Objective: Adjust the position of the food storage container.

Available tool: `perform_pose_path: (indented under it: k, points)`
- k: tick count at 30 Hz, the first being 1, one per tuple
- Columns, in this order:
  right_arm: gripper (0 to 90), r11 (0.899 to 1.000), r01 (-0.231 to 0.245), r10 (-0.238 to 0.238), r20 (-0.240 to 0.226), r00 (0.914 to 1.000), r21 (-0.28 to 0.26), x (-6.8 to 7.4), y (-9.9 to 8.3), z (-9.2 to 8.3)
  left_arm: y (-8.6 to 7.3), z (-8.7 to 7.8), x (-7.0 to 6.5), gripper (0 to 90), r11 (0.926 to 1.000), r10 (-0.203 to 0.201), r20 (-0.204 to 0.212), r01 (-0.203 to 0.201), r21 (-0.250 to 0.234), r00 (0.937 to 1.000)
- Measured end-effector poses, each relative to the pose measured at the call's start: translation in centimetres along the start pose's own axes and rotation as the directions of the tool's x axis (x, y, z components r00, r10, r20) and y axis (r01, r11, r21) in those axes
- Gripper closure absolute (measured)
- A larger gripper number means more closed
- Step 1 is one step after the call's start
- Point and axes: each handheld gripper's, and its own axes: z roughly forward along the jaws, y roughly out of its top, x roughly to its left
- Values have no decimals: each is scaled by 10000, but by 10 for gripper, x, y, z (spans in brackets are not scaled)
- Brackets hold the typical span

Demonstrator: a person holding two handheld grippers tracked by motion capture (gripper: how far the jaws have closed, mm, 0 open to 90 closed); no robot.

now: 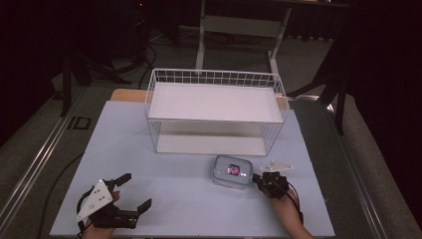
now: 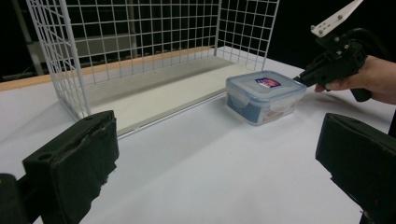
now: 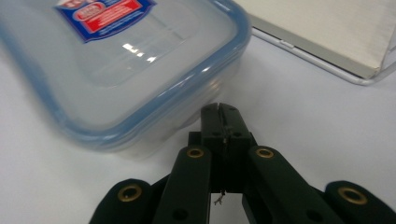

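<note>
The clear plastic box with blue-rimmed lid point(image 1: 232, 171) lies on the white table point(image 1: 164, 199), just left of the right gripper point(image 1: 258, 179), whose jaws are pressed together at its side; the left gripper point(image 1: 133, 191) waits wide, well apart.

Table point(image 1: 164, 199): wire rack point(image 1: 215, 112), lidded container point(image 1: 232, 171)

Dim, dark surroundings; soft, blurred close-ups.

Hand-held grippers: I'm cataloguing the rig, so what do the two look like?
Both are black. The left hand-held gripper has blocky, foam-like jaw pads and a white three-cornered plate on top. The right hand-held gripper carries a similar plate, brass-coloured rivets on its linkage and a black cable.
</note>
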Motion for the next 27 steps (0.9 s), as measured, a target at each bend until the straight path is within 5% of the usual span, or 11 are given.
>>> perform_pose_path:
  k: [7, 18, 27]
  points:
    - [900, 9994, -330, 329, -41, 9994, -72, -5, 10, 11, -1, 0, 0, 4, 10000, 0, -9, 0, 36, 10000]
    - [900, 9996, 275, -276, -262, 9993, -66, 22, 31, 34, 0, -1, -1, 4, 10000, 32, 48, -32, 49, 10000]
    - [900, 9987, 457, -464, -279, 9985, -229, 29, 25, 22, -1, -2, 0, 4, 10000, -12, 10, 12, 35, 10000]
